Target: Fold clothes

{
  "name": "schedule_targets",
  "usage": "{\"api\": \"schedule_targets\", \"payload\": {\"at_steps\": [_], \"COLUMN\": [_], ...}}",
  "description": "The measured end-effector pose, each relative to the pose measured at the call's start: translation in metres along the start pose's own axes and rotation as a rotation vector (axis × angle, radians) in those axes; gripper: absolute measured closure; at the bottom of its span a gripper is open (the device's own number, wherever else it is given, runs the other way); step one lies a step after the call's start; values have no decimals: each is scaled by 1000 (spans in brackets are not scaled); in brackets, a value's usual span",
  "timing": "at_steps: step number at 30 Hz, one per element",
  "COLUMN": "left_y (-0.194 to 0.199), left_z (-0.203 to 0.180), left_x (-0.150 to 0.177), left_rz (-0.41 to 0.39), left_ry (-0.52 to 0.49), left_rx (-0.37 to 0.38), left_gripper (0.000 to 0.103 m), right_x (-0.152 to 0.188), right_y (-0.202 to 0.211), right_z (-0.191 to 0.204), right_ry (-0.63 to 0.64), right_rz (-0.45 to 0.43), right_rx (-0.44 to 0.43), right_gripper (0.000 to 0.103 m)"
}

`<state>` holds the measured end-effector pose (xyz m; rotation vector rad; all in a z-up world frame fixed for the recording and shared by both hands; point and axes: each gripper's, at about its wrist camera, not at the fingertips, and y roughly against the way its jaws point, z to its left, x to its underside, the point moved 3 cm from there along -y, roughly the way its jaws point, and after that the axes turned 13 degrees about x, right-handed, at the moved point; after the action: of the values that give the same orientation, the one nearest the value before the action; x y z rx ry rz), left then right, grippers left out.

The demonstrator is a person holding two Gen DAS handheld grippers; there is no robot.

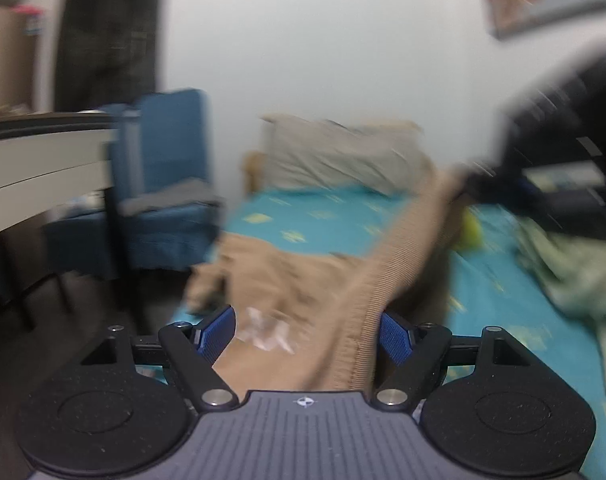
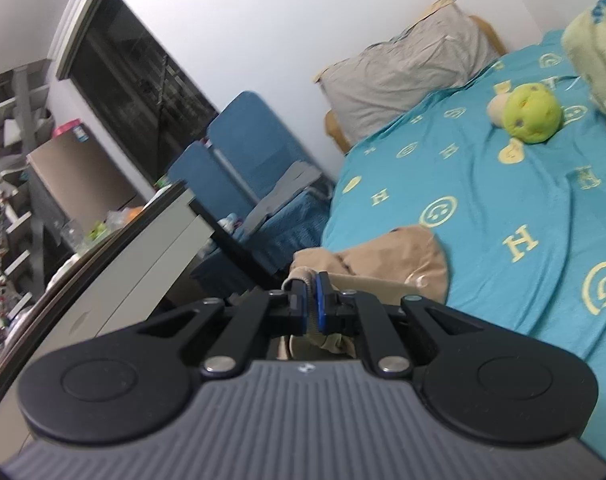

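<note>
A tan knit garment [image 1: 287, 276] lies at the near edge of a bed with a teal patterned sheet [image 1: 315, 216]. Its ribbed hem rises to the right, up to my right gripper [image 1: 477, 184], a dark blur in the left wrist view. My left gripper [image 1: 305, 320] is open, its blue pads wide apart, with the tan cloth lying loosely between them and the hem against the right pad. In the right wrist view my right gripper [image 2: 311, 300] is shut on a fold of the tan garment [image 2: 399, 256], held above the bed's edge.
A grey pillow [image 2: 407, 76] sits at the head of the bed, with a green plush toy [image 2: 533, 114] and a pale green blanket [image 2: 599, 40] further across it. A blue chair [image 2: 259, 144] and a white desk [image 2: 143, 248] stand close on the left of the bed.
</note>
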<state>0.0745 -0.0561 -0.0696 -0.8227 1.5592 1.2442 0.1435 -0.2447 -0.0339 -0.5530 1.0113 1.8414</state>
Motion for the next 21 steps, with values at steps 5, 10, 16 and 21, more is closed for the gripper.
{"api": "schedule_targets", "payload": {"at_steps": [5, 10, 16, 21], "left_y": [24, 27, 7, 7], "left_z": [21, 15, 2, 15], "left_x": [-12, -9, 12, 16], "left_rz": [-103, -5, 181, 267], "left_ry": [79, 18, -94, -21], "left_rx": [-103, -148, -157, -130], "left_gripper": [16, 16, 16, 14], "right_x": [7, 15, 12, -2], "right_y": [-5, 9, 36, 34], "right_z": [-2, 22, 29, 4], "right_ry": [30, 178, 184, 100], "right_rz": [-12, -122, -298, -325], "right_rx": [61, 61, 20, 167], "right_gripper": [95, 95, 95, 95]}}
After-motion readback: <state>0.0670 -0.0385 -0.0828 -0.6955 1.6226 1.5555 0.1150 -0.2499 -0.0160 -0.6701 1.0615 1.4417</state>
